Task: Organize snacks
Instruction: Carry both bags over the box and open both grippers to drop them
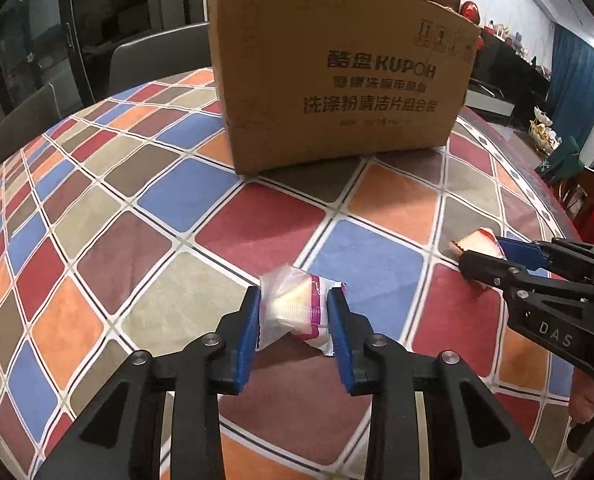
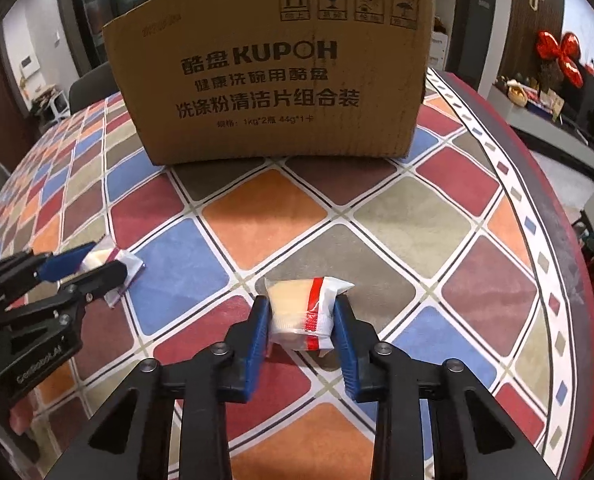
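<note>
Both grippers are clamped on wrapped snacks lying on the checkered table (image 1: 97, 208): left gripper (image 1: 294, 312) on the purple snack (image 1: 297, 312), right gripper (image 2: 301, 316) on the red snack (image 2: 303, 316). The box (image 2: 277, 80) sits just behind them.

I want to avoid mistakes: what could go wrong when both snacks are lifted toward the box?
Both tongs pinch soft wrapped cakes: the left tongs hold the purple-striped snack, the right tongs the red-striped snack. The cakes may get squashed, or slippery wrappers may slide out. The cardboard box has a tall wall; a low carry could hit it.
</note>
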Demonstrator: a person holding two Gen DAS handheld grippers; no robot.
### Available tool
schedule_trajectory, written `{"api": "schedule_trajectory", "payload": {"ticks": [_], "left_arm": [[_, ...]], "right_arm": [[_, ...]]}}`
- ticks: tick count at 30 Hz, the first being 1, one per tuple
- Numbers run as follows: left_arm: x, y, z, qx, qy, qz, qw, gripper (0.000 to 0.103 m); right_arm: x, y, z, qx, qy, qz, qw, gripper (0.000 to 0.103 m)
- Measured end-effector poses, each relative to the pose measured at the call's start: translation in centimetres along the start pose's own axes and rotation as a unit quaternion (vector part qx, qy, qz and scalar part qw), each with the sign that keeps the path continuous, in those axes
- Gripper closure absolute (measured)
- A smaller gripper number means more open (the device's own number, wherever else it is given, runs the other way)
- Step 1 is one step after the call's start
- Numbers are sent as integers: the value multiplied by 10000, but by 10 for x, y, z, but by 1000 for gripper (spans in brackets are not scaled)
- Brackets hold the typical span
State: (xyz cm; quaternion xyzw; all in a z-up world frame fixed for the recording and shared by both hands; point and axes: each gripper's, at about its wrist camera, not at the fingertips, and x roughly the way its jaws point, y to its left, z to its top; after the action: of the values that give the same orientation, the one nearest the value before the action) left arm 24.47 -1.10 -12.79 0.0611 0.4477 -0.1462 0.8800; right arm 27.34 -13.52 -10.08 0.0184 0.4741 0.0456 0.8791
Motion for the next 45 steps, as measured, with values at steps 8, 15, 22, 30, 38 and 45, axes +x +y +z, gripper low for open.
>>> {"api": "schedule_trajectory", "payload": {"ticks": [8, 15, 22, 30, 38, 45], "left_arm": [[-22, -8, -3, -150, -175, -156, 9996, 70], [-54, -15, 2, -180, -521, -121, 9984, 70], [-86, -22, 11, -196, -931, -144, 9954, 70], [-119, -27, 28, -176, -1379, -216, 9900, 70], [-143, -32, 46, -120, -1763, -251, 9839, 70], [-157, -33, 65, -37, -2054, -225, 9784, 70]], "right_arm": [[-16, -1, -3, 89, -168, 154, 9997, 70], [-41, 2, 2, 49, -475, 304, 9984, 70], [-73, 4, 7, -12, -887, 396, 9953, 70], [-108, 3, 15, -17, -1366, 469, 9895, 70], [-136, 1, 28, -16, -1789, 524, 9825, 70], [-155, -2, 44, -14, -2097, 539, 9763, 70]]}}
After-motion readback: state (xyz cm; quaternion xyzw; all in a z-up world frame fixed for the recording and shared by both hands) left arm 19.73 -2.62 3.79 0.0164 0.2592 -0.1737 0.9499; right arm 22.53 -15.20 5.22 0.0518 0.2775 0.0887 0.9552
